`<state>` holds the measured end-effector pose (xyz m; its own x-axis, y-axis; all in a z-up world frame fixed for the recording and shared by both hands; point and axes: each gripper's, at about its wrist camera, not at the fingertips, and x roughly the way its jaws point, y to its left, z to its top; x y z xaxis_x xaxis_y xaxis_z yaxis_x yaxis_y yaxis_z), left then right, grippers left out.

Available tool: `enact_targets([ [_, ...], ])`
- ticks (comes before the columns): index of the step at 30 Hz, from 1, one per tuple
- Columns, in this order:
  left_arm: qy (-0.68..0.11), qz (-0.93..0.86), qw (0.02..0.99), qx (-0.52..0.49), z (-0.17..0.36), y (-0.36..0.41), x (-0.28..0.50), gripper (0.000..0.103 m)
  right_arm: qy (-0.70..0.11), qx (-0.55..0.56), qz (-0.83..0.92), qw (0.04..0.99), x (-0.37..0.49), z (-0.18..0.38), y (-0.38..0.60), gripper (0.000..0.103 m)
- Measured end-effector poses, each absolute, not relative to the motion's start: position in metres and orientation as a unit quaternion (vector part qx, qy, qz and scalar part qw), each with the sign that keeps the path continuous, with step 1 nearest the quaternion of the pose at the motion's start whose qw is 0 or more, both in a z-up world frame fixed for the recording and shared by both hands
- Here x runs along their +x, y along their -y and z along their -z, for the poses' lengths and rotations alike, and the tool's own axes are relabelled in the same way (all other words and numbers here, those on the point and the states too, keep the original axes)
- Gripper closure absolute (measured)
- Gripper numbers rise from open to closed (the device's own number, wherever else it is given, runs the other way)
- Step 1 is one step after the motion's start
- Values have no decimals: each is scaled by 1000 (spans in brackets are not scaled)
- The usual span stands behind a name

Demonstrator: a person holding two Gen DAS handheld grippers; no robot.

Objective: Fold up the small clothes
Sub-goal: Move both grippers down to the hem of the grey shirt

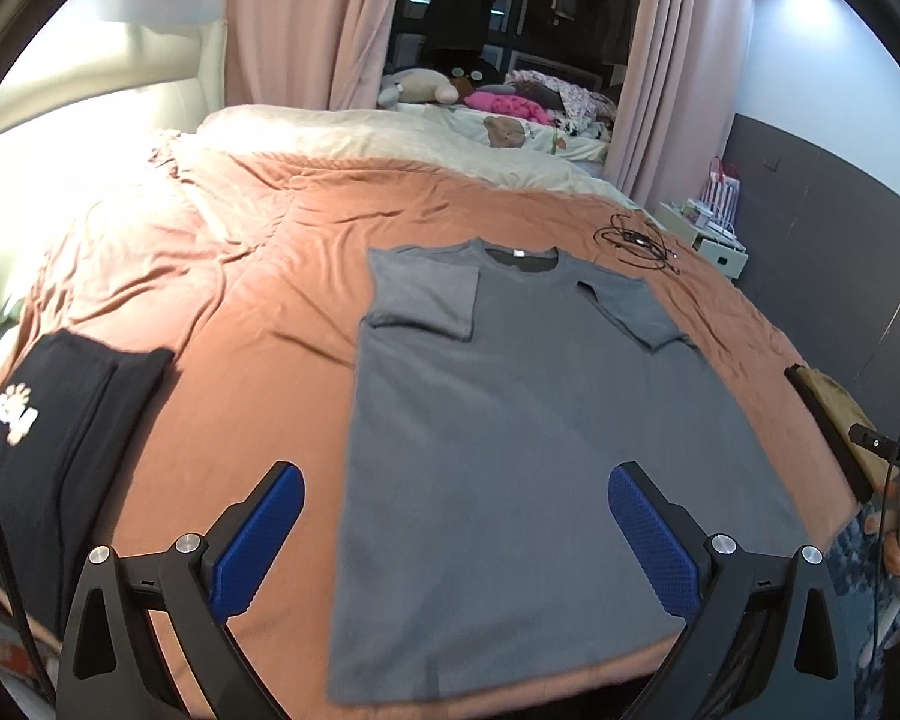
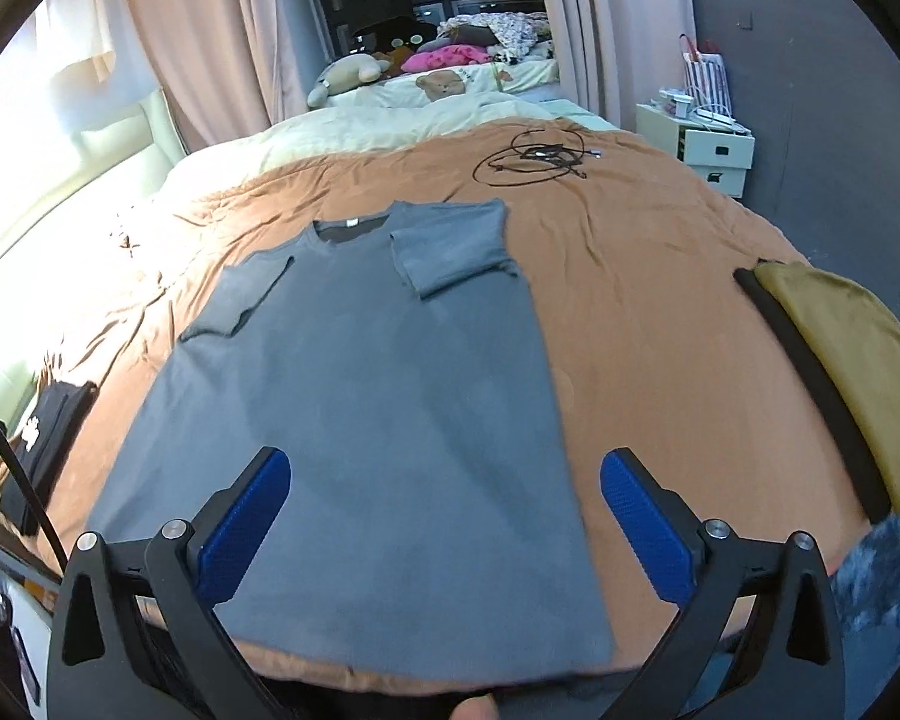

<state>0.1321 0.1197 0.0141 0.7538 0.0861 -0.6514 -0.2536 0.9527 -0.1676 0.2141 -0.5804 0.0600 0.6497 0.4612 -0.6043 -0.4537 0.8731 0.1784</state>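
Orange bedspread (image 2: 660, 276) under black cable (image 2: 531, 159)

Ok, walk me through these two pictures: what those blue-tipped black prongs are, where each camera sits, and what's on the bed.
The prongs are hand-held grippers, one in each of a person's hands; no robot arm. Each picture comes from a camera on one tool, looking along its fingers: left gripper and right gripper. Both are open and hold nothing. On the orange bedspread lies a grey T-shirt, sleeves folded inward. Beside it lie a folded black garment, a mustard-yellow one and a coiled black cable.
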Motion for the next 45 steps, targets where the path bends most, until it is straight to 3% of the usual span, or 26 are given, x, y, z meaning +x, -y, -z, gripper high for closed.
enact_targets([
  [21,-345,-85,915,-193,38,-118,14,2,-342,64,-267,899,118,-24,667,0],
  [26,-351,-86,911,-200,50,-123,4,6,-355,105,-273,888,122,-4,685,11],
  [31,-352,-86,903,-230,61,-135,-3,7,-374,154,-267,875,130,14,701,13],
  [34,-352,-91,899,-244,68,-143,-2,16,-378,188,-276,863,134,23,706,14],
  [41,-364,-87,882,-287,94,-159,12,20,-402,233,-279,840,160,49,713,18],
  [45,-372,-89,871,-307,108,-167,25,29,-409,258,-280,830,174,60,717,20],
])
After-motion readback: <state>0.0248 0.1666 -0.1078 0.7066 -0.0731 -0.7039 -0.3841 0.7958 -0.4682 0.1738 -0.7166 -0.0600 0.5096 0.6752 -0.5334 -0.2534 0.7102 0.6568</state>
